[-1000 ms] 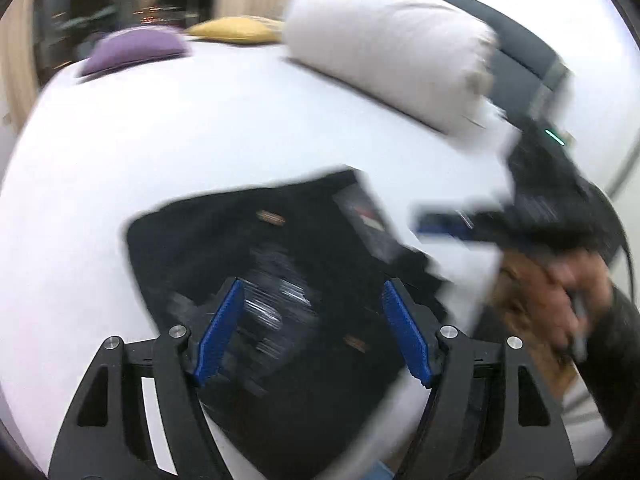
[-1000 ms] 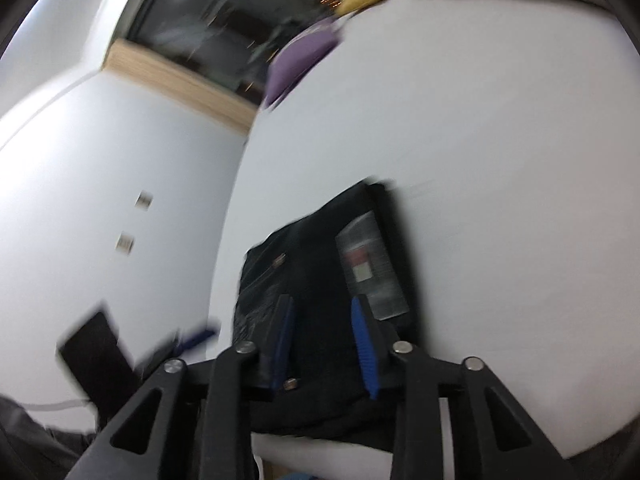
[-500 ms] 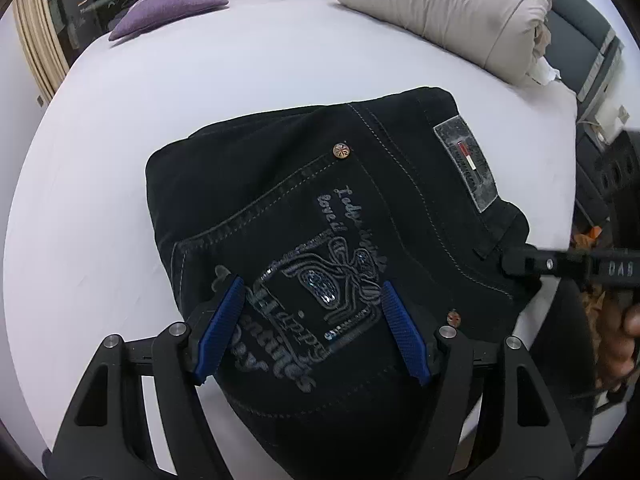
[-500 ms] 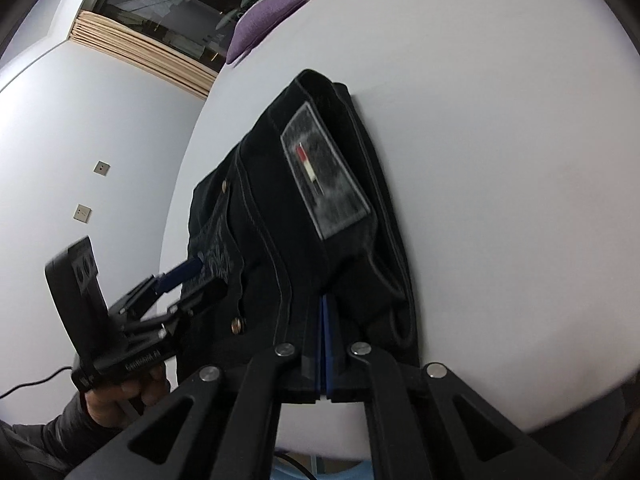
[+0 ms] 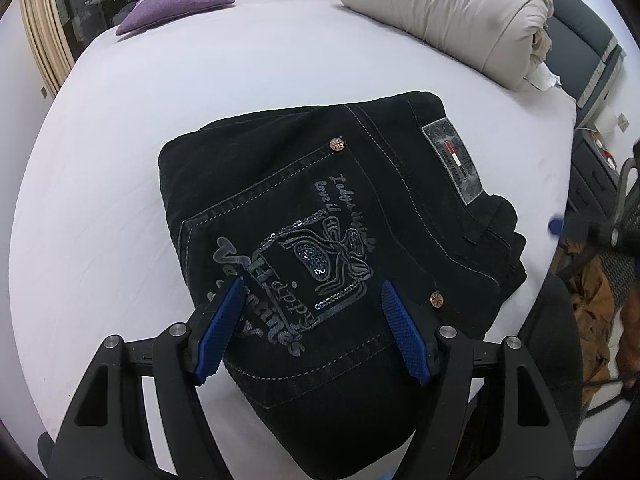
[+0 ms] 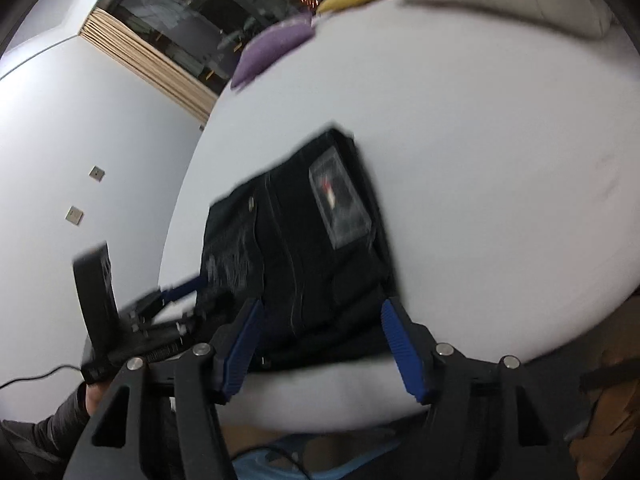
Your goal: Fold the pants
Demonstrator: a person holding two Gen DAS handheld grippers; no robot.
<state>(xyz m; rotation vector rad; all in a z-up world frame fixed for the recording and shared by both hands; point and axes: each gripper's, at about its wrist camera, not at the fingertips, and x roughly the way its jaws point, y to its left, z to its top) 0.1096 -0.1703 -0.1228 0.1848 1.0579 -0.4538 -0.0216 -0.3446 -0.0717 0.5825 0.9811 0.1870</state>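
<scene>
Black jeans (image 5: pixel 320 216) lie folded in a compact bundle near the edge of our white bed (image 5: pixel 120 160), back pocket and waistband patch (image 5: pixel 454 158) facing up. Our left gripper (image 5: pixel 310 330) hovers over them, jaws apart and empty. Our right gripper (image 6: pixel 320 344) is opening at the waistband end, holding nothing.

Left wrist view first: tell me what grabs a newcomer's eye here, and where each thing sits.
The folded black pants dominate, lying near the edge of the white bed with a sequinned back-pocket design facing up. The left gripper hangs open just above that pocket, gripping nothing. At the far side of the bed lie a rolled cream duvet and purple cushion.
</scene>
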